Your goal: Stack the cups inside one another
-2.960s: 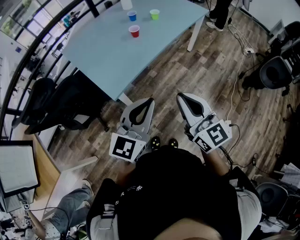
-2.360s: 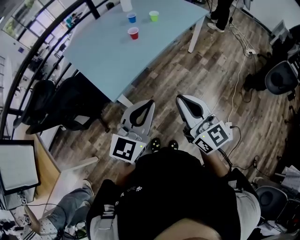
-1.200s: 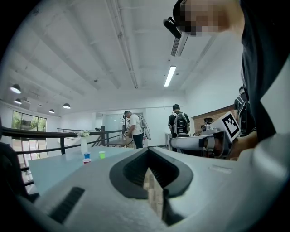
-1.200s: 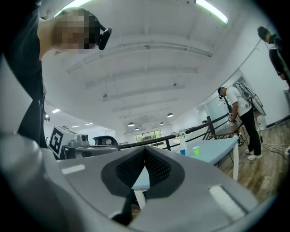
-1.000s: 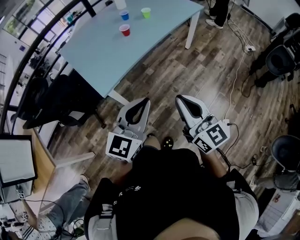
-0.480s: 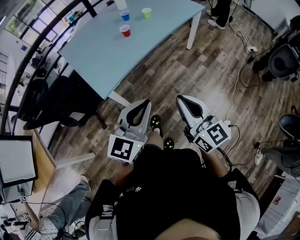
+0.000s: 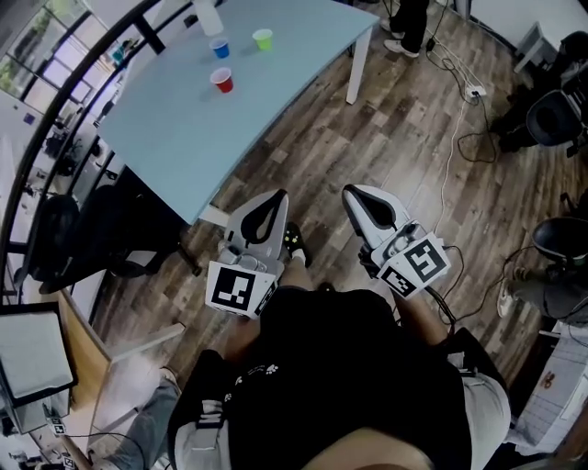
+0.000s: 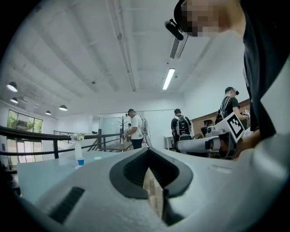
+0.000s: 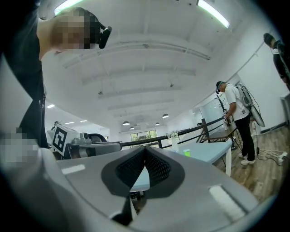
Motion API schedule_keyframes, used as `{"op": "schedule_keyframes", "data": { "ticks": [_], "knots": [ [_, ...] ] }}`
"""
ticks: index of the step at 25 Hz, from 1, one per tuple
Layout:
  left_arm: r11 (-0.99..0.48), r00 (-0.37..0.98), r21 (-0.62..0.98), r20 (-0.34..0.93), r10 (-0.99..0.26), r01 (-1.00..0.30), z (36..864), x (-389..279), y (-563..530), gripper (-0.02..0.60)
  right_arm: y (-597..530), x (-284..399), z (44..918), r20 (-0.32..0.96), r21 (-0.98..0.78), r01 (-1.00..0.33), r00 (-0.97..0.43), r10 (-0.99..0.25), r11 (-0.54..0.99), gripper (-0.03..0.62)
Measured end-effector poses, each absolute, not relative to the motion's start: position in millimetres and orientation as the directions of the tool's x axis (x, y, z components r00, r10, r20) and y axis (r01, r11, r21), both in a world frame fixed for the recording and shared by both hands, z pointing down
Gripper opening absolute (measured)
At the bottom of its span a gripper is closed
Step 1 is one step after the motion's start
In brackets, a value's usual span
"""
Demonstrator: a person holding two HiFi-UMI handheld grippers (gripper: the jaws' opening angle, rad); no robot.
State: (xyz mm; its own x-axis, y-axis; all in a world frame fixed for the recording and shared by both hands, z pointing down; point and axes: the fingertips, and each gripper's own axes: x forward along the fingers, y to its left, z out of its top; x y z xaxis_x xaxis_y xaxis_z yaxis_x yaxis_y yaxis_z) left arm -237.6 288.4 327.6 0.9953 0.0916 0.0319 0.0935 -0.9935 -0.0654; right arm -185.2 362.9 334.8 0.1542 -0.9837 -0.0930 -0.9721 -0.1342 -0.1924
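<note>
Step in hand: approach, by my judgement. No cup is touched, and both tools point level over the floor [image 7: 395,138], short of the cups.
Next move: calls for coming up along the table [image 7: 165,128] toward 11 o'clock until the cups are within reach. One tool's jaws must then part before it goes to a cup.
Floor: wood planks, the widest open room, free from 12 to 2 o'clock ahead of the person.
Table: a pale blue top spanning 10 to 12 o'clock. Its near corner sits at 10 o'clock, close to the left tool. Its long right edge runs away toward a white leg [image 7: 356,66] at 12 o'clock, and walking beside that edge looks the clearest way in.
Black chair [image 7: 87,243]: at 9 to 10 o'clock against the table's left side, so that side is the tighter one.
Chairs at right [image 7: 559,115]: at 2 to 3 o'clock, well apart from the likely path.
Cable [image 7: 452,151]: trails over the planks at 1 o'clock, likely a snag only if the person veers right.
Left gripper [image 7: 274,197]: jaws together, nothing between them.
Right gripper [image 7: 355,193]: jaws together, likewise empty.
Vase [image 7: 208,16]: white, at the table's far end, near the blue cup and easy to knock.
Red cup [image 7: 221,81]: upright at 11 o'clock, the nearest of the three.
Blue cup [image 7: 220,48]: upright, at 12 o'clock from the red cup and apart from it.
Green cup [image 7: 263,39]: upright, at 1 o'clock from the red cup, nearest the right edge.
</note>
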Motion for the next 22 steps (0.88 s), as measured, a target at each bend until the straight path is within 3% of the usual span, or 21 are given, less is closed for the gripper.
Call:
{"op": "schedule_keyframes", "data": {
  "ticks": [22],
  "knots": [
    [-0.993,0.992,-0.014,0.032,0.119,0.12,331.4,-145.8,190.5,-0.012,273.2,-95.9,338.5,-0.036,-0.208,-0.96,0.197,-0.98,-0.185,-0.003]
  ]
}}
